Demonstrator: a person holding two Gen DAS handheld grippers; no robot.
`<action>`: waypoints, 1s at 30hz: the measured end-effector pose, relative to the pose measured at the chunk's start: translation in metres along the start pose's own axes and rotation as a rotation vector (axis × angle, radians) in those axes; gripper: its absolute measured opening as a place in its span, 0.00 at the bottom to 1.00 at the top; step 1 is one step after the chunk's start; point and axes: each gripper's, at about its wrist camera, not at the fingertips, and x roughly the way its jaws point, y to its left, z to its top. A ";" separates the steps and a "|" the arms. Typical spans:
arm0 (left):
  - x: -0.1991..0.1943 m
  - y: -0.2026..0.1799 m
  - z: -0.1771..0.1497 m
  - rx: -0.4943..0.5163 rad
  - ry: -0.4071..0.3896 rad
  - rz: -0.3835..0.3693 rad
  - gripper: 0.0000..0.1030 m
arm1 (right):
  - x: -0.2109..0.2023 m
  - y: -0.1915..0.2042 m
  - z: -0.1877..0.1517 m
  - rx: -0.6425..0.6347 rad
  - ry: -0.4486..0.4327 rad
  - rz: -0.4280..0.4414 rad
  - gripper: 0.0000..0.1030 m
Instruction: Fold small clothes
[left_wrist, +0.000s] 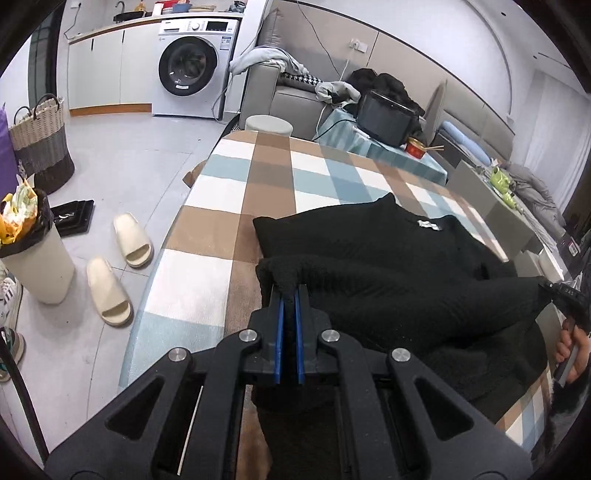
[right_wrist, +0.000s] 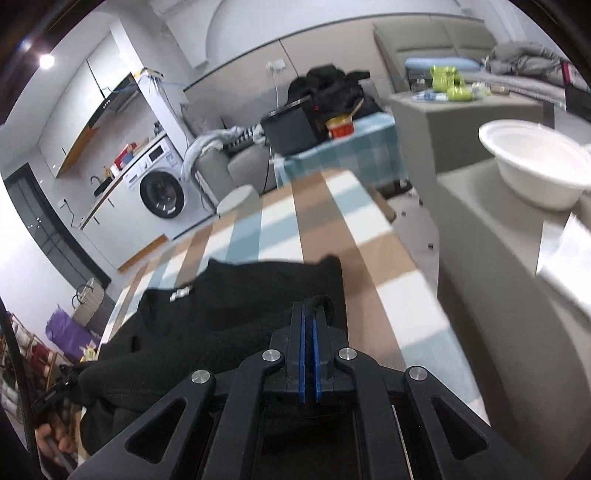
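A black knit garment (left_wrist: 369, 251) with a small white label lies on the checked tablecloth (left_wrist: 236, 177). My left gripper (left_wrist: 290, 291) is shut on a left-hand corner of its near edge, holding that fold raised over the rest. My right gripper (right_wrist: 309, 308) is shut on the opposite corner of the same black garment (right_wrist: 229, 314), and the edge stretches between both. In the left wrist view, the right gripper (left_wrist: 557, 291) and the hand holding it show at the far right. The right wrist view is blurred by motion.
Left of the table stand a bin (left_wrist: 33, 251), two cream slippers (left_wrist: 122, 266) and a woven basket (left_wrist: 40, 140). A washing machine (left_wrist: 192, 62) and sofa (left_wrist: 295, 92) lie beyond. A white bowl (right_wrist: 535, 162) rests on a grey unit (right_wrist: 498, 258) to the right.
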 end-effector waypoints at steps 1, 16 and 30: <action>0.003 0.000 0.002 -0.001 -0.002 -0.001 0.03 | 0.000 -0.001 -0.002 0.005 0.005 0.000 0.03; 0.026 0.013 -0.004 -0.022 0.069 0.033 0.48 | 0.022 -0.006 0.004 0.022 0.135 -0.001 0.47; -0.016 -0.024 -0.080 0.099 0.173 0.007 0.50 | -0.027 -0.008 -0.083 -0.160 0.275 -0.017 0.56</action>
